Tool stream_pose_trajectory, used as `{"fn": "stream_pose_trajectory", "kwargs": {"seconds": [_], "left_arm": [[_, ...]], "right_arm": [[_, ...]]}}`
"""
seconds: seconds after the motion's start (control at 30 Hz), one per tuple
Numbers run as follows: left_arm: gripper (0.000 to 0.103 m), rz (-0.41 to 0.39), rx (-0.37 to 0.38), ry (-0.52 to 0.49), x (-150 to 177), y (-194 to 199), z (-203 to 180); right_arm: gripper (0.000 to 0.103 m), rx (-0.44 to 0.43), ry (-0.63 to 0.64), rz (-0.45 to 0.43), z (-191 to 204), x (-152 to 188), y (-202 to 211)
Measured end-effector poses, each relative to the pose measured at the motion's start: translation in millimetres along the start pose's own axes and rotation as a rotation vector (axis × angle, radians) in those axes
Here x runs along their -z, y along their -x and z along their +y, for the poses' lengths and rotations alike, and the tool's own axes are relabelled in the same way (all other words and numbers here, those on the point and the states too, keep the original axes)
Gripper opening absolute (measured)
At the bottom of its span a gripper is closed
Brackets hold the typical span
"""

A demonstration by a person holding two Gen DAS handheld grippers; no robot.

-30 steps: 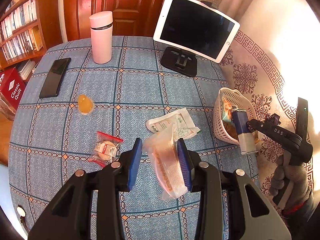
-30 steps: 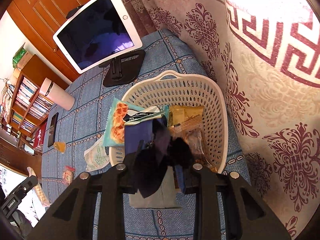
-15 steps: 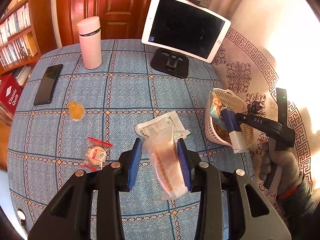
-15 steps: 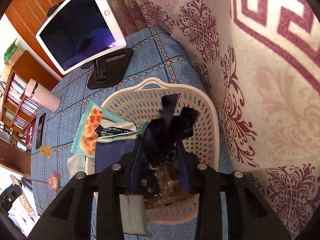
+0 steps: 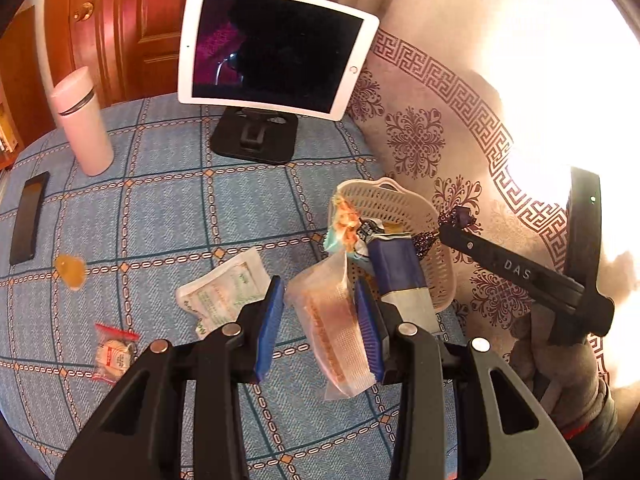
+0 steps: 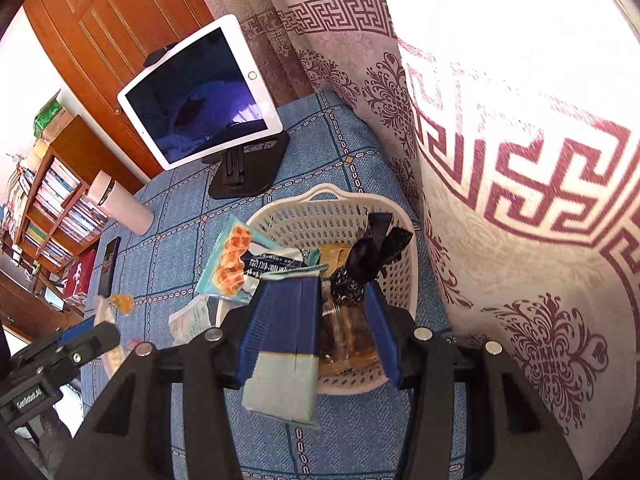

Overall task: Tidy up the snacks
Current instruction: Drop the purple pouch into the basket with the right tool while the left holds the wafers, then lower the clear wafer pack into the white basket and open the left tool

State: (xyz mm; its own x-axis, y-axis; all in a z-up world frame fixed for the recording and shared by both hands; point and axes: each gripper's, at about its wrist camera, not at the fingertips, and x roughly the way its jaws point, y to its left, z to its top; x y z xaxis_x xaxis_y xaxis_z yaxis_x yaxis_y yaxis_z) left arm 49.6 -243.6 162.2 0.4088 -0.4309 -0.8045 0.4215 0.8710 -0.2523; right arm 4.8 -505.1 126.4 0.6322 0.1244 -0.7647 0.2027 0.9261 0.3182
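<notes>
A clear snack bag is pinched by the left hand-held gripper beside the crowded basket. The right hand-held gripper, spread, hangs over a dark candy there. Overhanging packets could be knocked out.

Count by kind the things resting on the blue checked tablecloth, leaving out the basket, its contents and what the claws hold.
Small wrapped snacks: 3
White tablet on black stand: 1
Black phone: 1
Pink insulated bottle: 1
Total: 6
</notes>
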Motion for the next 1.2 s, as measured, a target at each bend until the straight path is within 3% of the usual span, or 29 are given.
{"fn": "stream_pose_trajectory", "kwargs": {"seconds": [0.3,0.63,0.9,1.07,1.2], "left_arm": [[0.037,0.040,0.070,-0.033,-15,-33,-30],[0.036,0.041,0.085,-0.044,-24,-39,-30],[0.036,0.042,0.066,-0.024,-22,-29,-12],[0.036,0.048,0.045,0.020,-16,-24,13],[0.036,0.044,0.029,0.044,-10,-15,31]], "right_arm": [[0.049,-0.008,0.023,0.028,-1,32,17],[0.049,-0.107,0.035,0.187,21,90,5],[0.049,-0.206,-0.037,0.168,30,73,-1],[0.049,-0.163,-0.040,0.117,27,50,0],[0.049,-0.166,-0.066,0.114,22,51,11]]}}
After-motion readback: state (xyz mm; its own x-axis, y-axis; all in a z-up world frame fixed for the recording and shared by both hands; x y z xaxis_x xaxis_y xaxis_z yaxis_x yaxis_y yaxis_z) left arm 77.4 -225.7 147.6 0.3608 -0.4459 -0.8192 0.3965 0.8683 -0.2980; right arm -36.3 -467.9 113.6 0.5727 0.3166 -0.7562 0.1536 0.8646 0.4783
